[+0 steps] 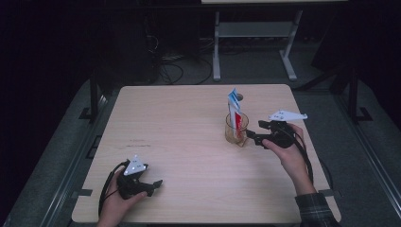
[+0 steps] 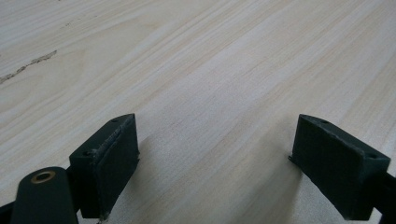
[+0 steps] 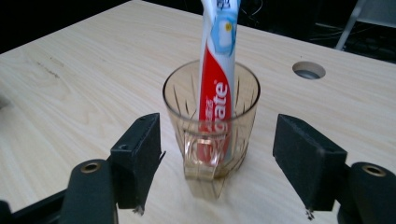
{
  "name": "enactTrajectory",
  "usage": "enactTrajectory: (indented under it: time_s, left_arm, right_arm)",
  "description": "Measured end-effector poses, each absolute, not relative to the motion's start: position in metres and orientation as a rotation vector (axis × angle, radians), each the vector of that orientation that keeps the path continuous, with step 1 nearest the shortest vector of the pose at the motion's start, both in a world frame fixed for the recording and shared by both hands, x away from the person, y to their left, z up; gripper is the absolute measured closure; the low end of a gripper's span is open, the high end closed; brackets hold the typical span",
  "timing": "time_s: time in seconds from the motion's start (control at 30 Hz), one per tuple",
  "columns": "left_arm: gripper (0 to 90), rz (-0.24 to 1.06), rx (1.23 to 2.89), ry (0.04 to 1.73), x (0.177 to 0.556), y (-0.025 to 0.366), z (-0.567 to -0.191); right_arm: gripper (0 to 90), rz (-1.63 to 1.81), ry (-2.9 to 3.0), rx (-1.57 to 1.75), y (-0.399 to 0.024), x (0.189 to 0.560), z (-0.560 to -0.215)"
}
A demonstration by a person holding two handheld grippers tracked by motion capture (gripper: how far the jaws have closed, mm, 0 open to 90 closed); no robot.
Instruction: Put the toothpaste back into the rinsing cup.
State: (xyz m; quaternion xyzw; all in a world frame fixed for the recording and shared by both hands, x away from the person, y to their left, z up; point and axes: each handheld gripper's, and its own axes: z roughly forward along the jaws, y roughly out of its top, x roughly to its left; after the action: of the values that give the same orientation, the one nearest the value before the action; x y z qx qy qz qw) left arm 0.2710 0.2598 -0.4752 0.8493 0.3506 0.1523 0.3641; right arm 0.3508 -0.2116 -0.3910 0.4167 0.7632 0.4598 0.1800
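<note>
At three o'clock on the bench (image 1: 179, 142), we are keeping right gripper (image 3: 217, 158) jaws wide, straddling the cup (image 3: 211, 116) squarely, handle centred; left gripper (image 2: 217, 154) jaws are idling wide, empty.

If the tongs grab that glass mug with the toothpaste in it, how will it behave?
The glass mug looks rigid but breakable and probably slippery, being smooth and clear. The tall toothpaste tube leans on its rim, so a quick tilt could likely shift the tube or tip it out.

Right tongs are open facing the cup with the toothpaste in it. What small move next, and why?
Probably ease the right tongs forward a little until the pads flank the cup. The jaws stand open, wider than the cup, with its handle facing them, and touch nothing yet. The toothpaste tube leans upright inside, so go gently.
</note>
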Motion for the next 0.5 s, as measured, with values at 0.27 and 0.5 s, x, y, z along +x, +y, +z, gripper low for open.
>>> enactTrajectory:
  time_s: [0.27,0.5]
  left_arm:
    - [13.4,0.391,2.184,0.902,0.27,0.26,-0.475]
    - [13.4,0.39,2.187,0.901,0.27,0.26,-0.475]
  right_arm:
    - [31.5,1.28,2.171,1.183,-0.22,0.334,-0.4]
    - [30.2,1.271,2.168,1.197,-0.234,0.316,-0.407]
